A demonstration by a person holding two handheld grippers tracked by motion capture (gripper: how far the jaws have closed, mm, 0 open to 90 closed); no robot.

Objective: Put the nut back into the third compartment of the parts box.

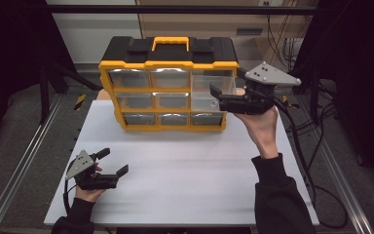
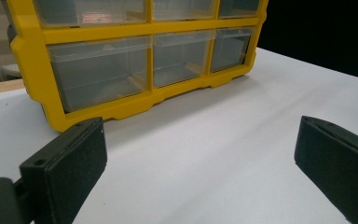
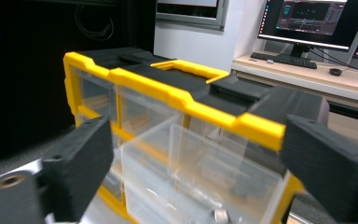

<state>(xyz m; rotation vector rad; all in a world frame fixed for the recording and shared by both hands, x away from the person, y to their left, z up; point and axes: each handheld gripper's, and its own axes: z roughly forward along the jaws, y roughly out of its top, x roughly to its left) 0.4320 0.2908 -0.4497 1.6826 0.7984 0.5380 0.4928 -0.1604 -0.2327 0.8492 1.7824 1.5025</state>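
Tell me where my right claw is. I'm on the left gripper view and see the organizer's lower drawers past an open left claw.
Observer: In the high view, the right claw is raised at the right-hand column of the organizer, in front of the top-right drawer.
Operator: Is it clamped on that drawer?
Observer: No. The right gripper view shows its jaws wide open, with the clear drawer ahead of them and neither pad pressing on it.
Operator: Is the drawer out or flush?
Observer: Out. It sticks forward of the yellow frame, towards the claw.
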